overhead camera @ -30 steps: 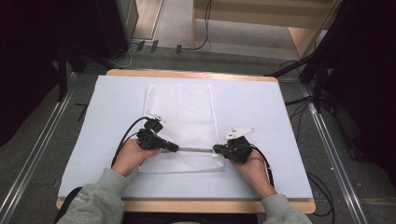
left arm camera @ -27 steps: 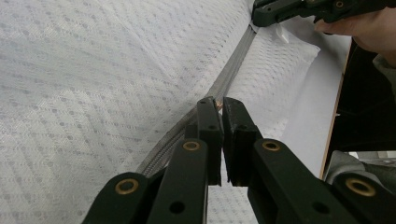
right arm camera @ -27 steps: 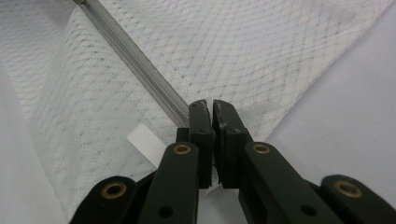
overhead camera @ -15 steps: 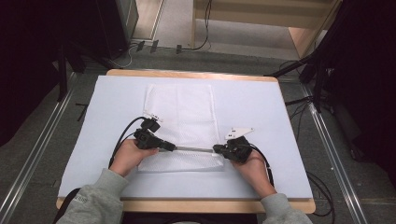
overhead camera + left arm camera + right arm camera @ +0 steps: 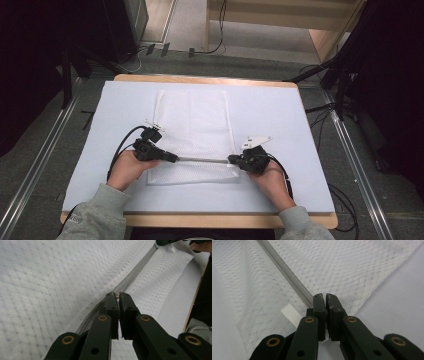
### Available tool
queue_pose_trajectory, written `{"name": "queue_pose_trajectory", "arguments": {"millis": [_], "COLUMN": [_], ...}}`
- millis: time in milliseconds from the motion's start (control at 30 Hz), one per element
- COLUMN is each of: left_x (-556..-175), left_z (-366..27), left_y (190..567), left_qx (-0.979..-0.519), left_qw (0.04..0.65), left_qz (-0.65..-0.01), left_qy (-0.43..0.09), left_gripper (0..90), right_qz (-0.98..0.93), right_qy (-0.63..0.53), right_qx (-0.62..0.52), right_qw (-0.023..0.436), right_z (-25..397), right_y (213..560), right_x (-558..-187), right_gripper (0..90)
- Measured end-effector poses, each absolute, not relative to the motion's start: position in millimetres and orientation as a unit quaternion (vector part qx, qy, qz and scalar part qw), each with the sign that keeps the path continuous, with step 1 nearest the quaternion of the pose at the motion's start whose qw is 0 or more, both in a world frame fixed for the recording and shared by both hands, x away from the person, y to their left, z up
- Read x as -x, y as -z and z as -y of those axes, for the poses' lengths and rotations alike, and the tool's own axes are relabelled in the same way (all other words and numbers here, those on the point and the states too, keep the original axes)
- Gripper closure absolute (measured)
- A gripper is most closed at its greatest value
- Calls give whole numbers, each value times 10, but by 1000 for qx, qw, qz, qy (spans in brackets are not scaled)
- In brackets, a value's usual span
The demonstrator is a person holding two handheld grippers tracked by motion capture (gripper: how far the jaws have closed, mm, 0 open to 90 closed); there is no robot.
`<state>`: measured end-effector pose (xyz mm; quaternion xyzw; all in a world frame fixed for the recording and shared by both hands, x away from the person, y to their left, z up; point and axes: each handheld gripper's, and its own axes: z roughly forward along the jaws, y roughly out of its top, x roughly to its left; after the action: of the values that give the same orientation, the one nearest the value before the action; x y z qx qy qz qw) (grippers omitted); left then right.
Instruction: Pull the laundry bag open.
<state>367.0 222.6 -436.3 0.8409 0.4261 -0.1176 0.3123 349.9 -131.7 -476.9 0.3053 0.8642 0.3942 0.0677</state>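
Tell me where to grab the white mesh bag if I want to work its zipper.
Pinch the mesh bag at the ends of its grey zipper, coming in from each side along the zipper line. The left gripper and right gripper are shut there now, stretching it straight.

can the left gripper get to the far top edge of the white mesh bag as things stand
Probably not yet. The left gripper is shut on the grey zipper near the white mesh bag's near end. Nothing lies on the bag between it and the far edge, but it would likely have to let go first.
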Motion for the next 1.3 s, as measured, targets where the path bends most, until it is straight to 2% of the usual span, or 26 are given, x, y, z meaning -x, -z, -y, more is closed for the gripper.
{"name": "queue_pose_trajectory", "arguments": {"millis": [900,1300], "left_x": [-3638,-3610], "left_z": [-2538,-2603], "left_y": [4339,4340], "left_qx": [-817,-818], "left_qw": [332,321], "left_qz": [-454,-459], "left_qy": [129,127], "left_gripper": [881,881], "right_qz": [-869,-871], "right_qy": [-389,-387], "right_qx": [-299,-297], "right_qw": [60,60], "right_z": [1317,1312], "right_y": [4756,4751], "right_x": [-3526,-3531], "right_gripper": [881,881]}}
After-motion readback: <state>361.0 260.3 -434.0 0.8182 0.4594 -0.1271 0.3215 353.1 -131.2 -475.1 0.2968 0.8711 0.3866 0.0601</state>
